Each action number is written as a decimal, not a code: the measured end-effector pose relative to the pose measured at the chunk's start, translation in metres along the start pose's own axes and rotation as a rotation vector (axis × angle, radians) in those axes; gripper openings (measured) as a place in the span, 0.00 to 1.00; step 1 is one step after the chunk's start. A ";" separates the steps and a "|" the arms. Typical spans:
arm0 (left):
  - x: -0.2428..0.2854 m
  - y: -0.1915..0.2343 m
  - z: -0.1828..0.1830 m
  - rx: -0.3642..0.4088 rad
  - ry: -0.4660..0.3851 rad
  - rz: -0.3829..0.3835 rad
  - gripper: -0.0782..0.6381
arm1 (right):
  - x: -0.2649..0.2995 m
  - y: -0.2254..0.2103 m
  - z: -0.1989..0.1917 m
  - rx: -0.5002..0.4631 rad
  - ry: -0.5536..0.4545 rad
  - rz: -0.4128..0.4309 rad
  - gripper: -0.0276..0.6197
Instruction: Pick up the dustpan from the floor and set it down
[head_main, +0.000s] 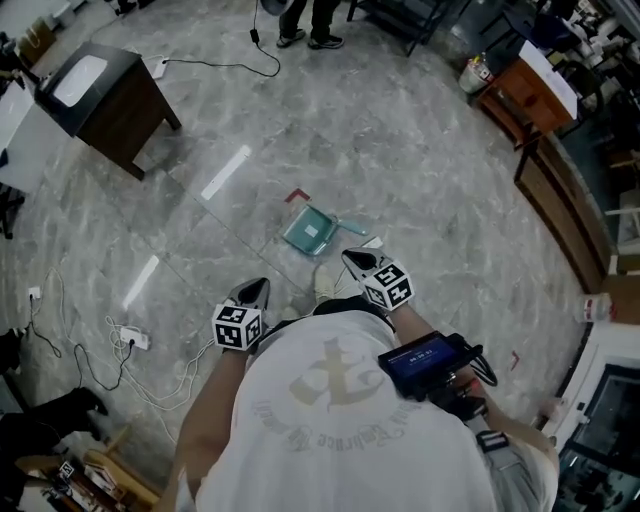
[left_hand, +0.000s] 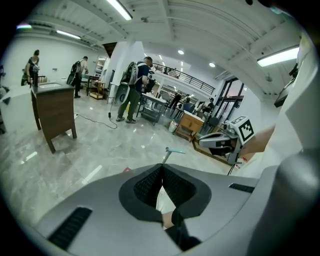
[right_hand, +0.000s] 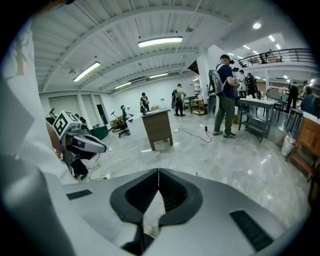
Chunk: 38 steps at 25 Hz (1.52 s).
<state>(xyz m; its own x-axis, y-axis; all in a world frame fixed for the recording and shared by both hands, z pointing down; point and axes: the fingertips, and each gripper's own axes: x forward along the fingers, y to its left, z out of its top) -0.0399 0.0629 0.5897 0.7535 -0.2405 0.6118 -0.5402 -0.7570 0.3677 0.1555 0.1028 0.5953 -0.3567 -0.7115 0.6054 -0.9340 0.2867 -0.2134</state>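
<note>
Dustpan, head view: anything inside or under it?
The dustpan lies flat on the marble floor, open side up. A paler patch shows inside, too small to identify. A red scrap lies beside it. The floor directly beneath is covered.

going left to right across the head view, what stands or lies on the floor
dark cabinet → dustpan → wooden desk

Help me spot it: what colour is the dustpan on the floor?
The dustpan is teal green; the head view shows it best.
</note>
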 end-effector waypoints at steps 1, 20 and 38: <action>0.004 -0.001 0.006 0.000 -0.004 0.003 0.13 | 0.001 -0.008 -0.002 0.002 0.012 -0.003 0.07; 0.054 -0.014 0.036 -0.035 0.044 0.062 0.13 | 0.035 -0.085 -0.024 -0.051 0.155 0.040 0.07; 0.041 -0.002 0.019 -0.180 0.044 0.223 0.13 | 0.101 -0.112 -0.049 -0.210 0.377 0.129 0.33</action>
<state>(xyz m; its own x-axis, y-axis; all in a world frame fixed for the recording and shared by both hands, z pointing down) -0.0004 0.0429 0.6009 0.5942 -0.3593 0.7196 -0.7512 -0.5676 0.3369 0.2254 0.0302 0.7175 -0.4008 -0.3888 0.8296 -0.8437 0.5096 -0.1688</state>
